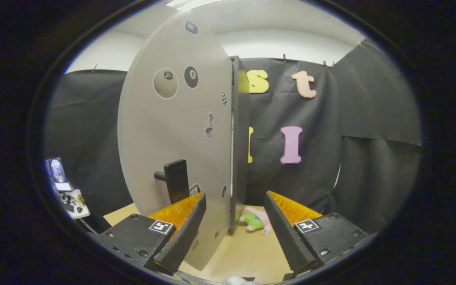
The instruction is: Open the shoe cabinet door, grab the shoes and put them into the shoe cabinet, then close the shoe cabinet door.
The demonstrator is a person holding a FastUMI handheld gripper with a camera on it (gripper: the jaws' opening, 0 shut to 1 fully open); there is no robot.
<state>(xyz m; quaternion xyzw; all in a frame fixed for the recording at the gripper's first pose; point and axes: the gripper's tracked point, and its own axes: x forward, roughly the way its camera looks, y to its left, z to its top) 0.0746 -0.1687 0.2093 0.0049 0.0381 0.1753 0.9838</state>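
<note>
Grey flat-panel shoe cabinet door [172,130], decorated with small round stickers, stands upright on the light wooden surface [244,253], swung edge-on ahead of the tool [234,229]. Its black block-shaped handle [175,180] projects just beyond the tool's left finger. The tool is spread wide, gripping nothing; the door's lower edge passes between its fingers. Right of the door's edge, a pink-and-green plush toy [256,221] lies on the surface.

- I see a pale grey shoe cabinet door [172,130] with a black handle [175,181]
- pink-and-green plush toy [256,221] on my light wooden worktop [240,253]
</note>
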